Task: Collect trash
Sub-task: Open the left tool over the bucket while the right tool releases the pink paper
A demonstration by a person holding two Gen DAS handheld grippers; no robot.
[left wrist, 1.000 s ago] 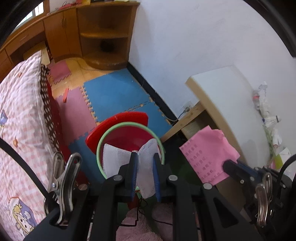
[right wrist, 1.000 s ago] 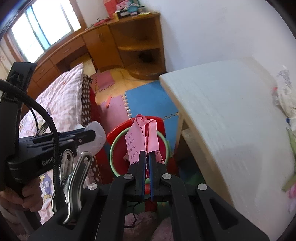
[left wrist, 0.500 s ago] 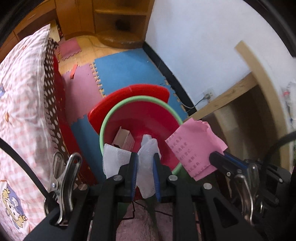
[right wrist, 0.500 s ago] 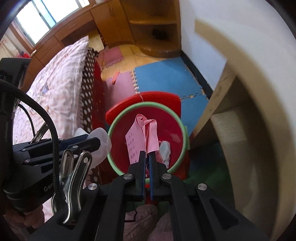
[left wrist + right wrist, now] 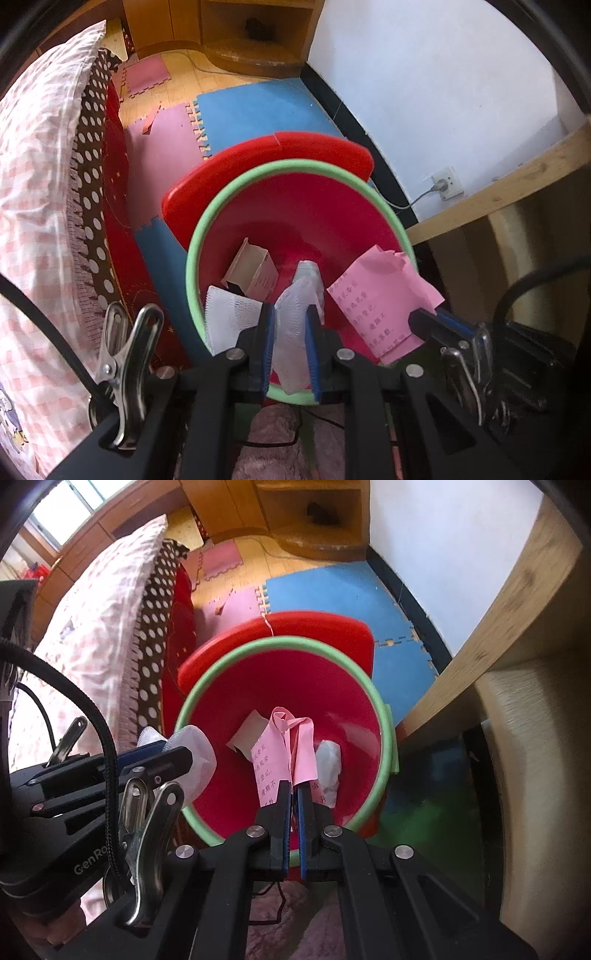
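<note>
Bin directly below both grippers: left gripper clamps white tissue, right gripper clamps pink paper, both inside rim

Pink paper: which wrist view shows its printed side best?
The left wrist view: the pink paper faces the camera nearly flat, with rows of print visible, pinched by the right gripper. The right wrist view shows it folded and edge-on above the bin.
</note>
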